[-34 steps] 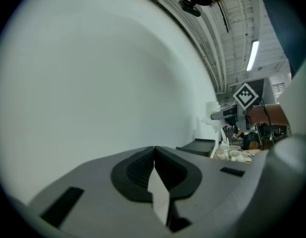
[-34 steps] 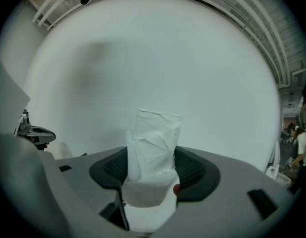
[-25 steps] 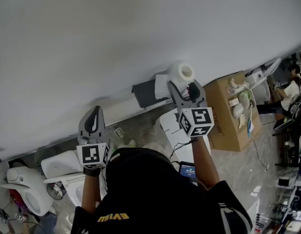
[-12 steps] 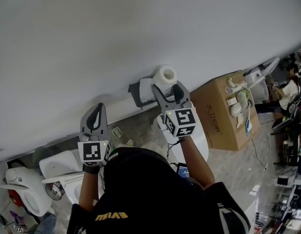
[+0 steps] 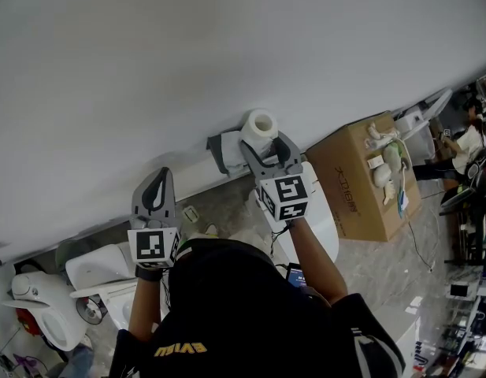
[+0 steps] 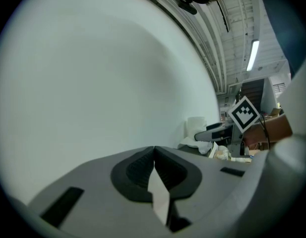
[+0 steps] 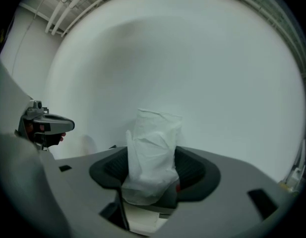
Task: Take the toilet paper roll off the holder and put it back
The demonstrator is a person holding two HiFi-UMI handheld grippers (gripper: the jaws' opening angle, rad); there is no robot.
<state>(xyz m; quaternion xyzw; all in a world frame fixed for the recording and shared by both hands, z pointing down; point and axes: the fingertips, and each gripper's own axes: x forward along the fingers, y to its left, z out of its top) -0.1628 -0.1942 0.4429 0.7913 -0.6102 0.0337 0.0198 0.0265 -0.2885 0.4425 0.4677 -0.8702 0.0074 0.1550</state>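
Note:
The white toilet paper roll (image 5: 261, 124) stands upright between the jaws of my right gripper (image 5: 265, 143), which is shut on it. In the right gripper view the roll (image 7: 153, 150) fills the gap between the dark pads and its paper looks crumpled. It sits close to the white wall, right next to the dark grey holder (image 5: 217, 150). My left gripper (image 5: 152, 201) hangs lower left of the holder, shut with nothing in it; its jaws (image 6: 153, 158) meet in the left gripper view. That view shows the roll (image 6: 196, 127) in the distance.
The white wall (image 5: 227, 38) fills the upper half. A brown cardboard box (image 5: 361, 183) with small items on top stands to the right. A white toilet (image 5: 309, 223) is under my right arm, more white toilets (image 5: 46, 309) at lower left. A person (image 5: 469, 144) is at the far right.
My right gripper has carried the roll left and toward the wall, from beside the box to right next to the holder. The left gripper has barely moved.

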